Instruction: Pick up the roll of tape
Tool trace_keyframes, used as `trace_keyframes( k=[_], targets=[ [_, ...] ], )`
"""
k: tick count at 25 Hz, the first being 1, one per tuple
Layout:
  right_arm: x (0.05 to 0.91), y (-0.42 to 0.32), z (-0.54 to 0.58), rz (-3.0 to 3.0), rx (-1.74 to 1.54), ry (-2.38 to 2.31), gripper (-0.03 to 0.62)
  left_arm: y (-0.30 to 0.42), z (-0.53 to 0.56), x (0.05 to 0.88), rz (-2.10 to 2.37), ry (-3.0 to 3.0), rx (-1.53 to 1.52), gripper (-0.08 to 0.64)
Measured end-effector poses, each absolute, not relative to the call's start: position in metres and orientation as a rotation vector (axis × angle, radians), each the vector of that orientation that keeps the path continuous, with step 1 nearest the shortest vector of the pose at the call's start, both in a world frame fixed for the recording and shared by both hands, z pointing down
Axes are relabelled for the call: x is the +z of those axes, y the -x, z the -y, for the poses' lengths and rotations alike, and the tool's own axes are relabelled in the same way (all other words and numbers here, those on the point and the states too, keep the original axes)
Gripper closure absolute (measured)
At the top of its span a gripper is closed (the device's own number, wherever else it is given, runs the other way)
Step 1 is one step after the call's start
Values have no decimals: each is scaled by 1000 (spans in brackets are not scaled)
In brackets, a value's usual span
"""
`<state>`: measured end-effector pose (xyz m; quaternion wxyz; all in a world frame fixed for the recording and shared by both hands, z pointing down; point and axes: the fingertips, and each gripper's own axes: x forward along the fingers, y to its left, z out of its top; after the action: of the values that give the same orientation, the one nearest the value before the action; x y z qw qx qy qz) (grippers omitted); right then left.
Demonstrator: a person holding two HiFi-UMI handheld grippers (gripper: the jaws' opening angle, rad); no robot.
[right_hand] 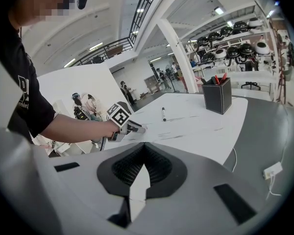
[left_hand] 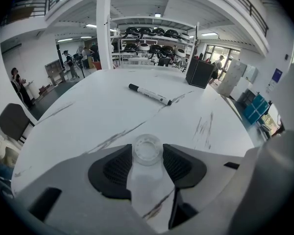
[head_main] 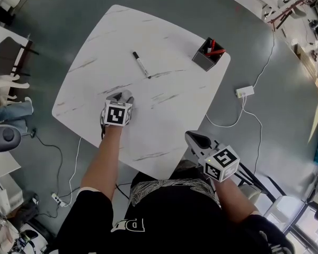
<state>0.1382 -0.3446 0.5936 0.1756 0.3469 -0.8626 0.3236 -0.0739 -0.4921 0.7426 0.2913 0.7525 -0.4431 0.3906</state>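
Small clear roll of tape point(left_hand: 148, 151), a translucent ring, lying flat on the white marbled table point(left_hand: 83, 116), between the left gripper's point(head_main: 121, 96) wide-apart jaws, not clamped, right gripper's point(right_hand: 143, 148) jaws together, empty.

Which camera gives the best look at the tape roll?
The left gripper view: the clear tape roll lies flat on the table, right between the open jaws of the left gripper. In the head view that gripper covers it. In the right gripper view it cannot be made out.
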Motion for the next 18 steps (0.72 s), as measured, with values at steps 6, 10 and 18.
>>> trace_keyframes(
  k=[6, 10, 18],
  targets=[
    [586, -141, 338, 2442, 896, -1030, 589, 68, 487, 728, 1165, -2054, 1021, 350],
    [579, -138, 330, 2452, 871, -1064, 589, 69, 482, 710, 1178, -2104, 1005, 351],
    [553, -118, 307, 2492, 794, -1101, 589, 75, 456, 661, 1175, -2205, 944, 351]
  ],
)
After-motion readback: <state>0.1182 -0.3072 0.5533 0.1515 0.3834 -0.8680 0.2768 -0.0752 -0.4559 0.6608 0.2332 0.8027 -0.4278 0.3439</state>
